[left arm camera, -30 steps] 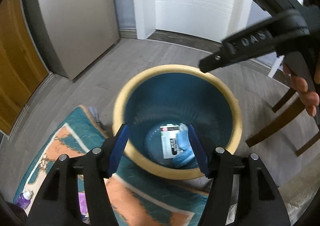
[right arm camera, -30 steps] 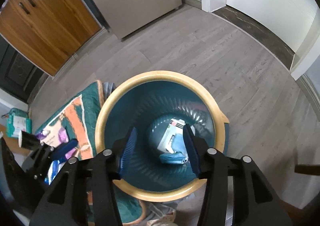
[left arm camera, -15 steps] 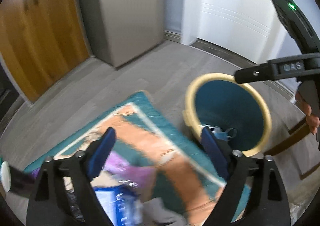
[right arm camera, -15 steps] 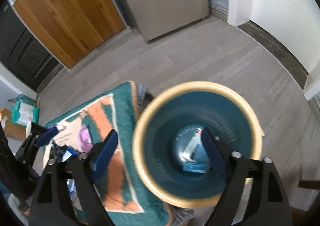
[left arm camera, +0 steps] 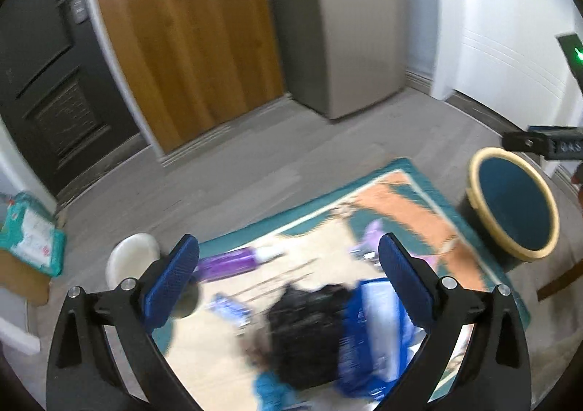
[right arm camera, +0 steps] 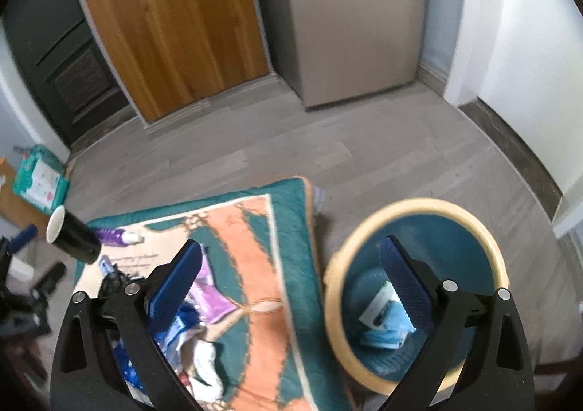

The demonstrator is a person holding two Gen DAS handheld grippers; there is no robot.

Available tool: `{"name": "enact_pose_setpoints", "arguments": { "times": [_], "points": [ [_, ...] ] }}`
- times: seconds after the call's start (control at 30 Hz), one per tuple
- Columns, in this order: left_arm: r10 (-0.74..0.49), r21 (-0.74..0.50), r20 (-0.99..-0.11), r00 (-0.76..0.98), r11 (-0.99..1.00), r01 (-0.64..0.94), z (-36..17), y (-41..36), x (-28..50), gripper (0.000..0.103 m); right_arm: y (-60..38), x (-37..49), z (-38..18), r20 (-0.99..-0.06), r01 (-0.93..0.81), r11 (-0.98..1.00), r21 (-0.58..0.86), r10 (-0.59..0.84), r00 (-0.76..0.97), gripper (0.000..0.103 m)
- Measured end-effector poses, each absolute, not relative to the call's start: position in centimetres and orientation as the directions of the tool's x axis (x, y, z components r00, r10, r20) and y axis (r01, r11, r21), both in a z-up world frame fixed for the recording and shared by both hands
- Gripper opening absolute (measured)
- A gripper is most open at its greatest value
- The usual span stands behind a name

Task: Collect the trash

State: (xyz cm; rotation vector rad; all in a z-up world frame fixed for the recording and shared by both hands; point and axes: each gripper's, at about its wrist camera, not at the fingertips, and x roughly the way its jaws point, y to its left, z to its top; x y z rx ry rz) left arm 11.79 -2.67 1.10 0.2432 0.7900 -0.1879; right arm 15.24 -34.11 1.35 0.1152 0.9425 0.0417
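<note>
Black bag (left arm camera: 304, 331) lies on the rug below the wide-spread left gripper (left arm camera: 289, 274).

From my right gripper (right arm camera: 291, 283) I see its blue-padded fingers (right arm camera: 402, 283) spread wide with nothing between them. The right finger sits over the teal bin (right arm camera: 470, 229) with a cream rim, where a white card (right arm camera: 377, 307) and a blue wad (right arm camera: 382, 334) lie at the bottom. Just left of the bin is the teal-and-orange mat (right arm camera: 262, 247), strewn with blurred wrappers, a purple bottle (right arm camera: 116, 237) and a black paper cup (right arm camera: 71, 234).
</note>
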Motion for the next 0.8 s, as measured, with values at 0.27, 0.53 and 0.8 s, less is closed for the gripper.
{"name": "enact_pose_setpoints", "arguments": {
  "times": [0.27, 0.53, 0.8],
  "points": [
    [-0.006, 0.13, -0.739, 0.673, 0.98, 0.152, 0.8, 3.2, 10.9, 0.097, -30.3, 16.1, 0.2, -0.814, -0.006, 0.987, 0.163, 0.138, 0.565, 0.098],
    [-0.039, 0.071, -0.776, 0.63, 0.986, 0.148, -1.6, 4.9, 11.3, 0.097, -25.3, 18.1, -4.2, -0.872, -0.079, 0.992, 0.096, 0.122, 0.473, 0.098],
    [-0.057, 0.044, -0.843, 0.535, 0.984, 0.174, -6.0, 5.1, 12.5, 0.097, -21.6, 19.5, -9.6, -0.931, -0.164, 0.986, -0.009, 0.052, 0.361, 0.098]
  ]
}}
